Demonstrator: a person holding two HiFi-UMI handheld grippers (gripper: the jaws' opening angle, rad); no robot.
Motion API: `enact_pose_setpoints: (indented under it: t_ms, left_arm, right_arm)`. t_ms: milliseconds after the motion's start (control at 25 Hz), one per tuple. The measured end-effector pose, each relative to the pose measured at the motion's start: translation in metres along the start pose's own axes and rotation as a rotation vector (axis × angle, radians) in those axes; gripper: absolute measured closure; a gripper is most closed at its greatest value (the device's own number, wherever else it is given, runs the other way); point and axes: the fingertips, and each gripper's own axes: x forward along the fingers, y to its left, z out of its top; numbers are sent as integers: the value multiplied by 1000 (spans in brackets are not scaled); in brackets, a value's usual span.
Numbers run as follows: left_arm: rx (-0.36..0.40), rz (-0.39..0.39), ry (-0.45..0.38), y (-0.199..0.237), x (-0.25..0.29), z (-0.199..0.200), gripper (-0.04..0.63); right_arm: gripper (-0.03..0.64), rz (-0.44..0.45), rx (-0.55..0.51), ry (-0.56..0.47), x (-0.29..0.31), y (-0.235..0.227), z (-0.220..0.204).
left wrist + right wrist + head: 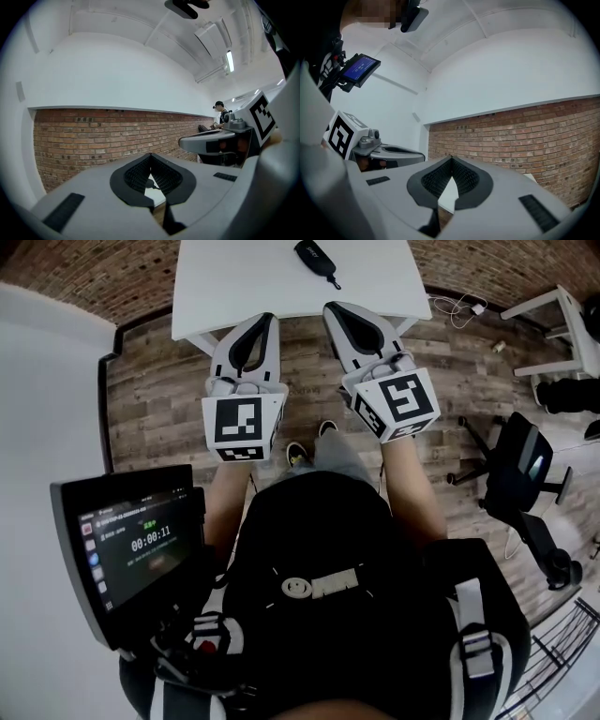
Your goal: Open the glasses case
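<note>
Nearest to the camera is the black chest harness (328,596) on the person, and beside it a mounted screen (131,549). The screen shows the timer 00:00:11; the smaller lines on it are too small to read. In front of the person stands the white table (234,277) on a wooden floor. To the right of the table there is a black office chair (520,474), and a white cable (459,307) lies on the floor near the table's right corner. The glasses case (316,257) is black and lies closed on the far part of the table. Nothing stands between it and the grippers. The left gripper (265,320) and the right gripper (333,307) reach the table's near edge, well apart from the case. On both, the jaws are closed tip to tip and hold nothing.
</note>
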Motion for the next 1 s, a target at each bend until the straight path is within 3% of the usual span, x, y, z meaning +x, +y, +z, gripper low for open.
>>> enact_pose_setpoints:
  t_ms: [160, 800, 1000]
  left_arm:
    - [1, 3, -12, 4, 10, 4, 591]
    - [6, 46, 8, 19, 166, 11, 591]
    - [3, 56, 33, 24, 188, 4, 591]
  right_arm:
    - [618, 5, -9, -1, 8, -7, 1]
    - [618, 60, 36, 11, 87, -152, -17]
    - [618, 181, 98, 23, 95, -161, -22]
